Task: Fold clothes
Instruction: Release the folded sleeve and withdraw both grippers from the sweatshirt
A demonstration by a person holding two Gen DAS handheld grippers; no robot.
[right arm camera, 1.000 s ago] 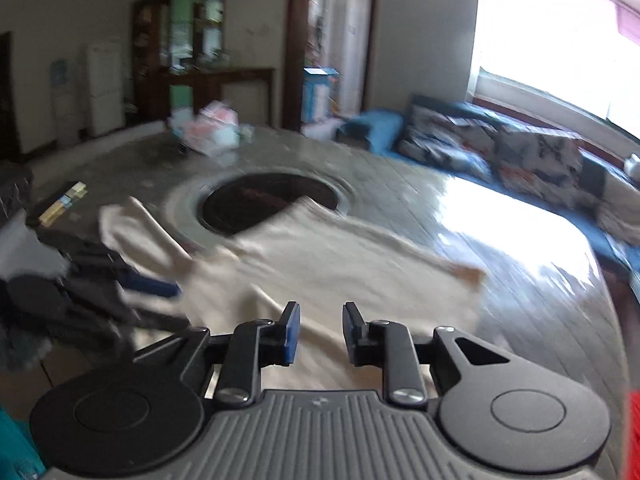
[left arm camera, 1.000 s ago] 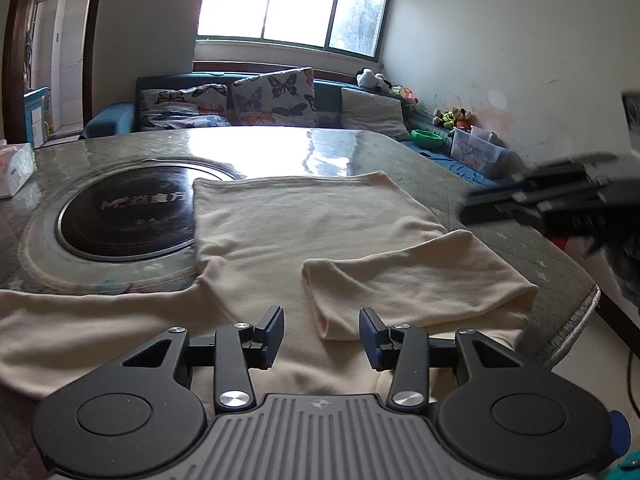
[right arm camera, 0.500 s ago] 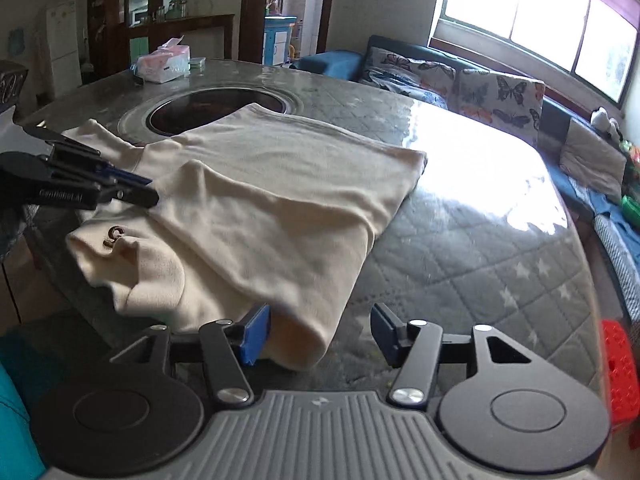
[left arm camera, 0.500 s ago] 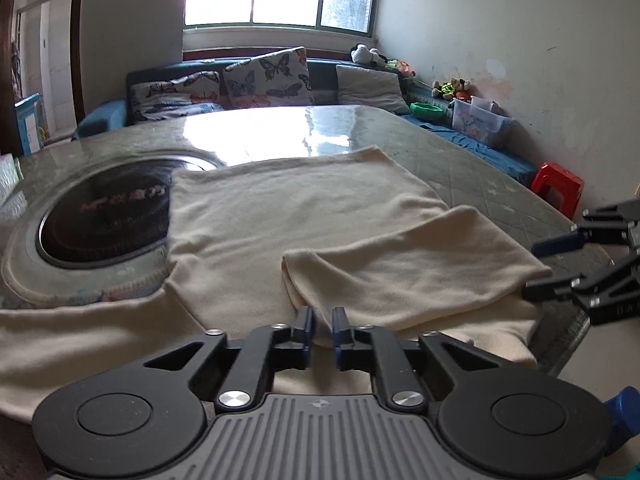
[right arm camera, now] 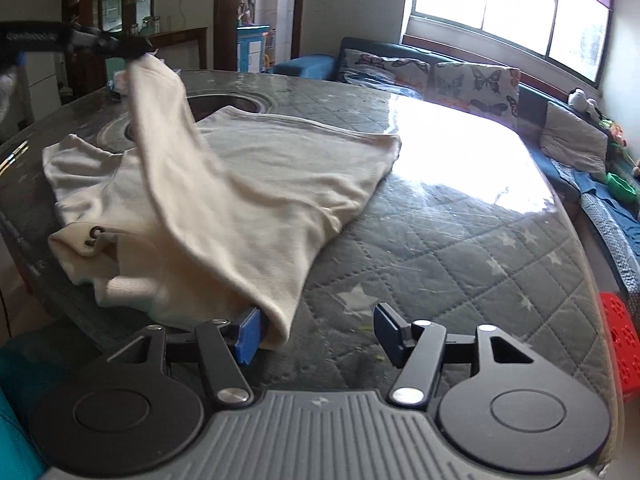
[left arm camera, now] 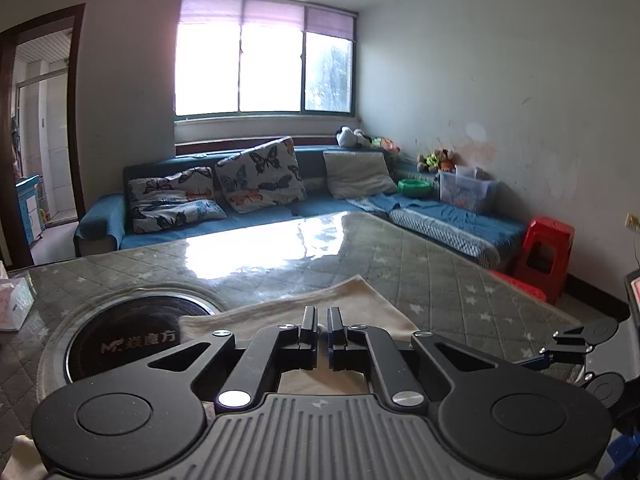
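Observation:
A cream long-sleeved garment (right arm camera: 260,168) lies spread on the quilted table (right arm camera: 440,240). In the right wrist view my left gripper (right arm camera: 128,48) at the top left is shut on the cuff of one sleeve (right arm camera: 172,128), holding it up off the table. In the left wrist view the left gripper (left arm camera: 322,332) shows its jaws together above the garment (left arm camera: 360,304). My right gripper (right arm camera: 318,330) sits low at the table's near edge. Its jaws are opening, and the sleeve's folded end lies between them against the left blue pad (right arm camera: 248,334) without being squeezed.
A round black hob (left arm camera: 120,344) is set into the table beyond the garment. A tissue box (left arm camera: 12,304) stands at the left edge. A blue sofa (left arm camera: 280,208) with cushions runs along the window wall. A red stool (left arm camera: 548,248) stands to the right of the table.
The left gripper shut on the sleeve cuff and rose, lifting the sleeve. The right gripper came down to the sleeve's fold at the near edge and spread its jaws.

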